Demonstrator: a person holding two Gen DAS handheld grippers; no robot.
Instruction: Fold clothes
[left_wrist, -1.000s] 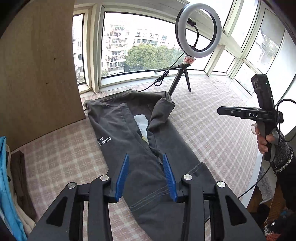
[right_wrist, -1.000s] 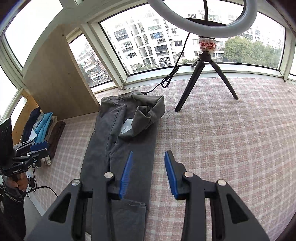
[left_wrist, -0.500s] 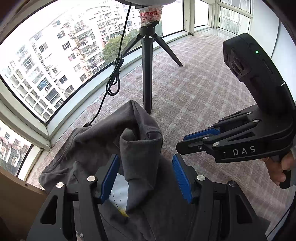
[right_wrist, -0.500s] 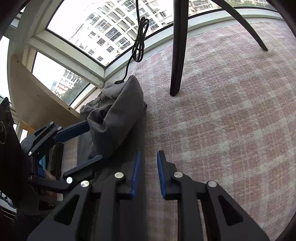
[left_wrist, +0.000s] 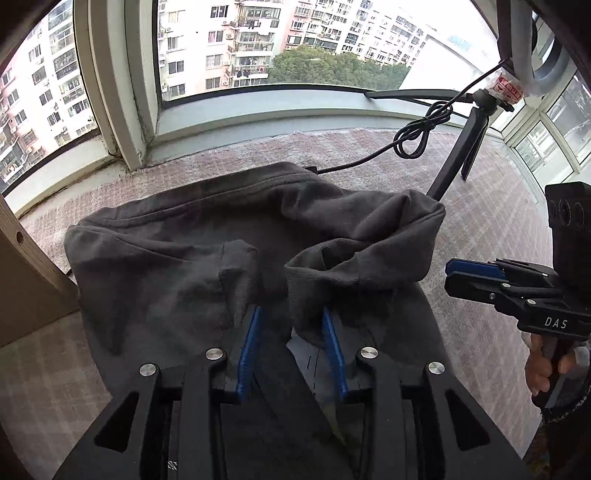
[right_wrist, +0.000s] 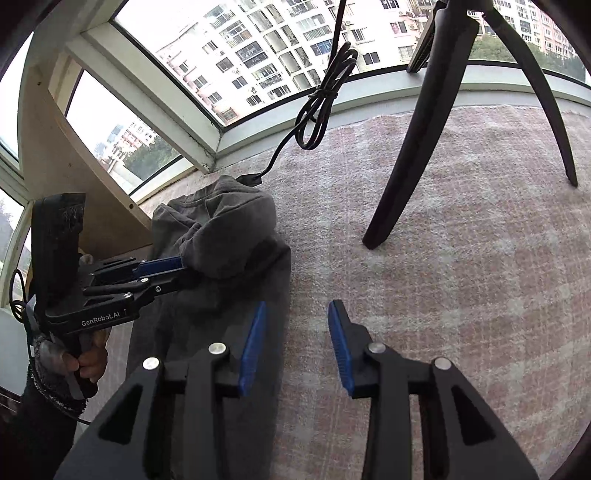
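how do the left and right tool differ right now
The left tool has grey garment fabric bunched between its fingers; the right tool has only the checked cloth showing in its gap, beside the garment's edge. Both stand open, with blue pads.

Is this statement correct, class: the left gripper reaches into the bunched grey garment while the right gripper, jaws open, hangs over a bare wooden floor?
Not quite. The right gripper, jaws open, hangs over a pink checked cloth, not a wooden floor; the right wrist view shows it. The left gripper does reach into the bunched grey garment.
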